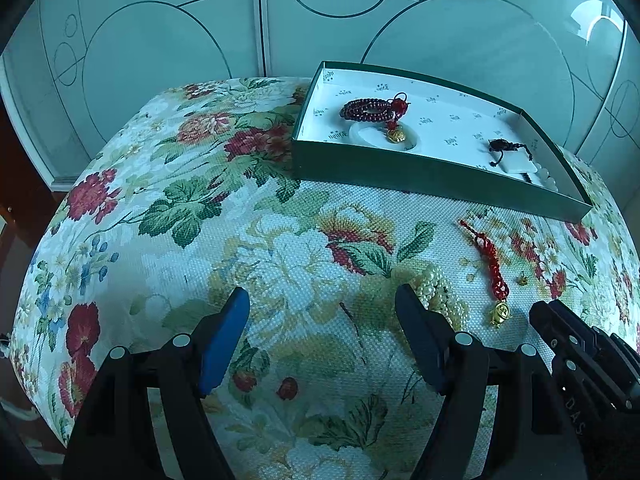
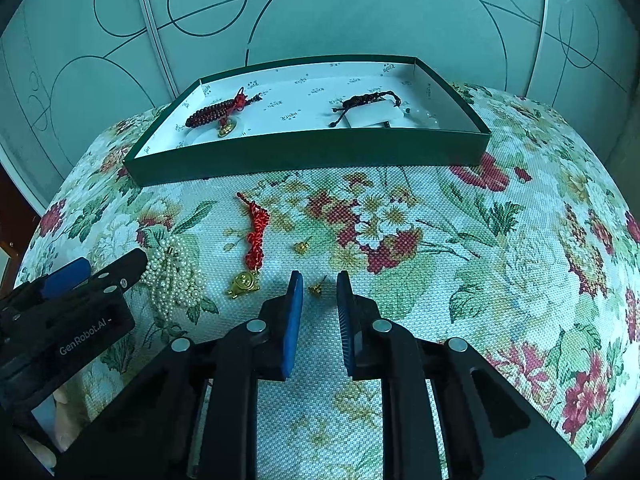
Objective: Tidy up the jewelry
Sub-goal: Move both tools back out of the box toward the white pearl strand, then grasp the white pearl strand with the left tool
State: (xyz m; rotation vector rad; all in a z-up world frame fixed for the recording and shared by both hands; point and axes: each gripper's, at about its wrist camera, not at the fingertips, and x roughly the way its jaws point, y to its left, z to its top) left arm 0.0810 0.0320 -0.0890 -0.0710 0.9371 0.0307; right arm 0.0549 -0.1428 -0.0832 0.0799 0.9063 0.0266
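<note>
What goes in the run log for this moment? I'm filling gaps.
right gripper: open, fingers straddling gold earring | left gripper: open, beside pearl strand | green box: partly filled

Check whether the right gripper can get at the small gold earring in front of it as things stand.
Probably yes. The right gripper is open with the small gold earring lying between its fingertips on the floral cloth. Nothing sits between them; the red cord charm lies off to the left.
</note>
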